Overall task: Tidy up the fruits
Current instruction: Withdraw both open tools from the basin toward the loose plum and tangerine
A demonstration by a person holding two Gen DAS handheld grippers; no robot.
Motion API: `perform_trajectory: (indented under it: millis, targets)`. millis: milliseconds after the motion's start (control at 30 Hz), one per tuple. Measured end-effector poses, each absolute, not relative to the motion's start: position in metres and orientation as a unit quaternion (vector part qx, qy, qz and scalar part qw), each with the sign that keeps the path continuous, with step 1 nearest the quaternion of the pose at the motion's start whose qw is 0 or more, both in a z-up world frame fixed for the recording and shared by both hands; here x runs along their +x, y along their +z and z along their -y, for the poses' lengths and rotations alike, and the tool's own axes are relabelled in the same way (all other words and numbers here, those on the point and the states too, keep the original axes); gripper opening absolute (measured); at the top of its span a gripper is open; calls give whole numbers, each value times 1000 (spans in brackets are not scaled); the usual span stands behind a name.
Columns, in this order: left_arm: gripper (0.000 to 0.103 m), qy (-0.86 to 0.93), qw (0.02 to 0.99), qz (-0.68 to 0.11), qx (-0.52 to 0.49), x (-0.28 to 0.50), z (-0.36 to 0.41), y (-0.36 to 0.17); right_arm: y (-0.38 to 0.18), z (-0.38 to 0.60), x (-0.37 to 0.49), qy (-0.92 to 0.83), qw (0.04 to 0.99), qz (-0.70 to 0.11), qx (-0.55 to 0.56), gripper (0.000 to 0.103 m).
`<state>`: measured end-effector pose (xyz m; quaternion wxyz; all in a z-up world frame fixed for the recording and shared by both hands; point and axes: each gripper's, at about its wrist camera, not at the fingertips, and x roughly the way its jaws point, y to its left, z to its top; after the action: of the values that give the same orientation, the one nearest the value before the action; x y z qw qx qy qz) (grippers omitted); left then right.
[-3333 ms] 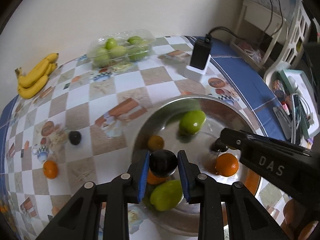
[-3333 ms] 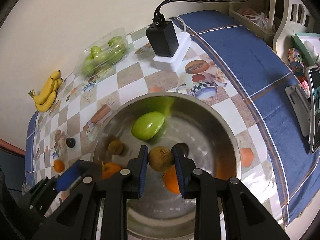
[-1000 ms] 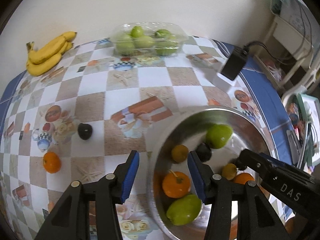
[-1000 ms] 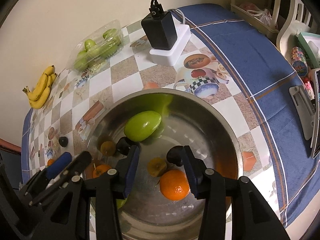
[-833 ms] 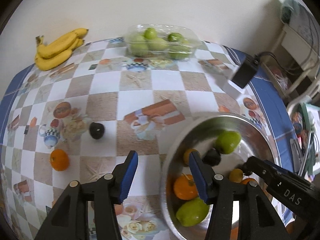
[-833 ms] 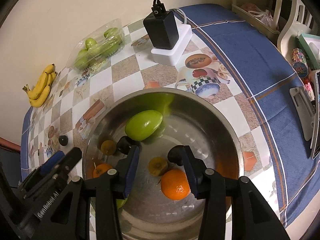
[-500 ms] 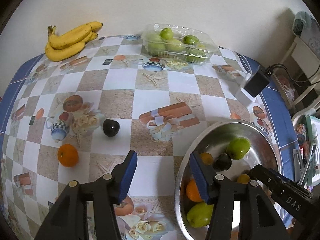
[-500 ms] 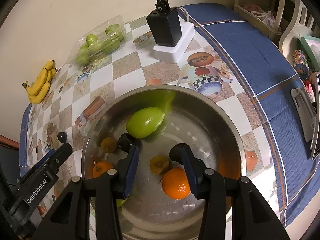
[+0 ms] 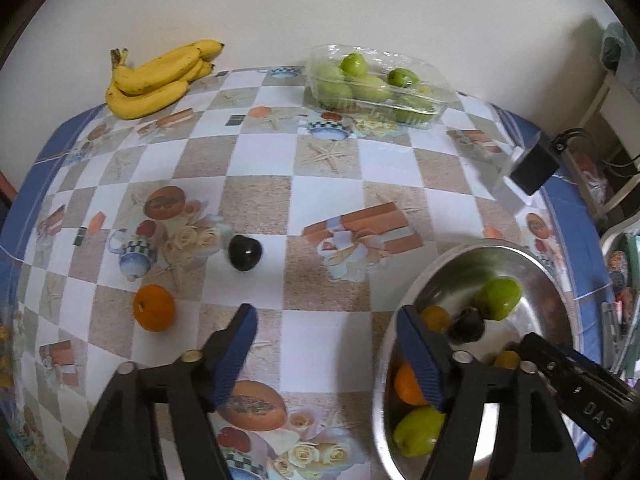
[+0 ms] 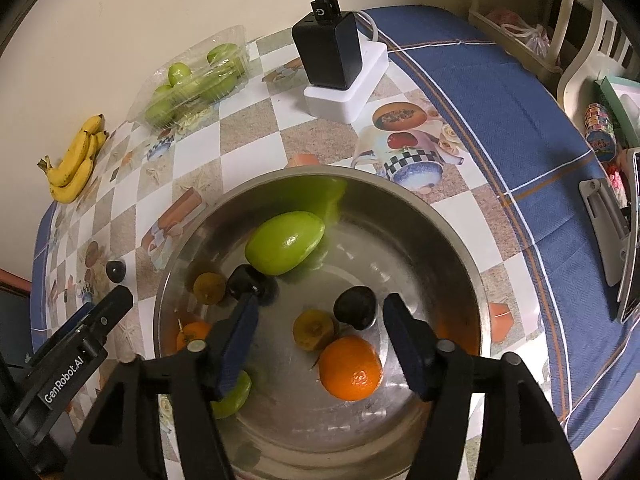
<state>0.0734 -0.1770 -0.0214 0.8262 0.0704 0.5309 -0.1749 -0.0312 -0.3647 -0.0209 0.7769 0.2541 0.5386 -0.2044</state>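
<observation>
The steel bowl (image 10: pixel 460 248) serves as the collecting place for the loose fruits, and it fills the lower middle of the right wrist view. Inside it lie a big green fruit (image 10: pixel 285 242) toward the upper left of the bowl, an orange (image 10: pixel 351 367) near the bottom, a small yellowish fruit (image 10: pixel 314 330) just beside the orange, two dark fruits (image 10: pixel 355 307) and some more pieces at the left wall. The fruits rest where the curved bottom lets them settle — this is my judgement.

Two pieces are not yet collected. In the left wrist view a dark round fruit (image 9: pixel 245 252) lies on the desk (image 9: pixel 260 200) left of the centre, and an orange on the desk (image 9: pixel 154 307) lies a little lower and more to the left. The bananas (image 9: pixel 156 78) and the clear box of green fruits (image 9: pixel 376 86) stay at the upper edge near the wall; perhaps they count as already sorted.

The left tongs (image 9: pixel 326 350) are at the bottom of their view, over bare desk between the bowl and the loose fruits. Their jaws are opening and stand wide, with nothing between them and nothing touched.

The right tongs (image 10: pixel 320 338) hang over the bowl. Their jaws are opening too — the yellowish fruit and one dark fruit appear in the gap, but the pads do not press on any of them.
</observation>
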Motion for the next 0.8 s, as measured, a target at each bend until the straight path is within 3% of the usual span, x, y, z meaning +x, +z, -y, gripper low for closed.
perform_trajectory:
  millis: [133,367,467,800]
  targets:
    - [93,-159,829,-530,80,75,174,-24,-22,364,-30,-208,776,-542,245,80]
    - [103,-149,833,-526,83,76,170,-26,-23,365,-31,-212,776,-544,240,82]
    - [103,-143,836,-523,82,77,168,-25,-24,365,-31,-214,779,-540,237,101]
    - [103,-142,837,-522,80,77,163,-25,-23,363,-30,-218,781,-541,225,102]
